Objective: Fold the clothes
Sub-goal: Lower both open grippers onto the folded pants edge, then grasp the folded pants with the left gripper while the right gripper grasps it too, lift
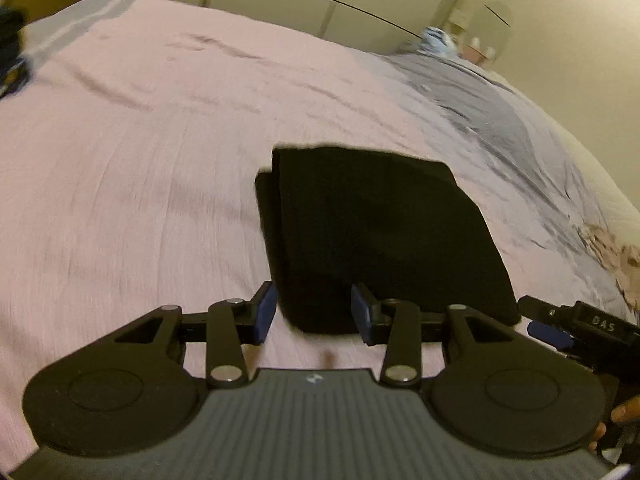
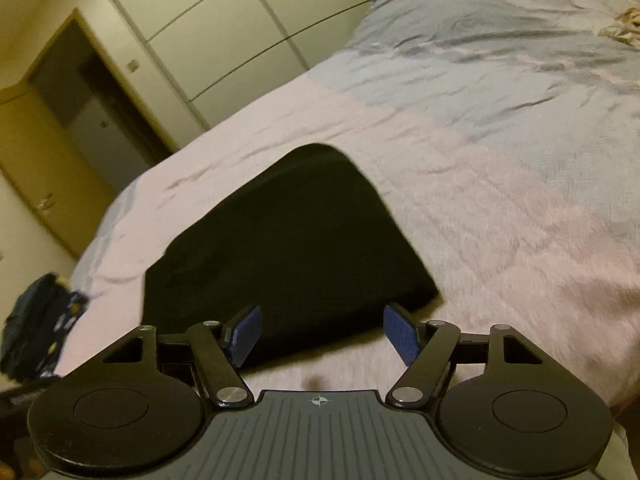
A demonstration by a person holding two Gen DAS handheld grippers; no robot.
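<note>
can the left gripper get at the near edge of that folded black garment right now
Probably yes. The left gripper stands open right at the near edge of the folded black garment, with only bare pink bedspread around it.

A home bedroom: wide bed (image 2: 460, 200) spread with a rumpled pink-and-grey cotton cover, tall cream wardrobe doors (image 2: 224, 36) lining the far wall, a wooden door (image 2: 44, 172) standing open onto a dim passage, a dark heap of clothing (image 2: 36, 328) past the bed's edge.
</note>
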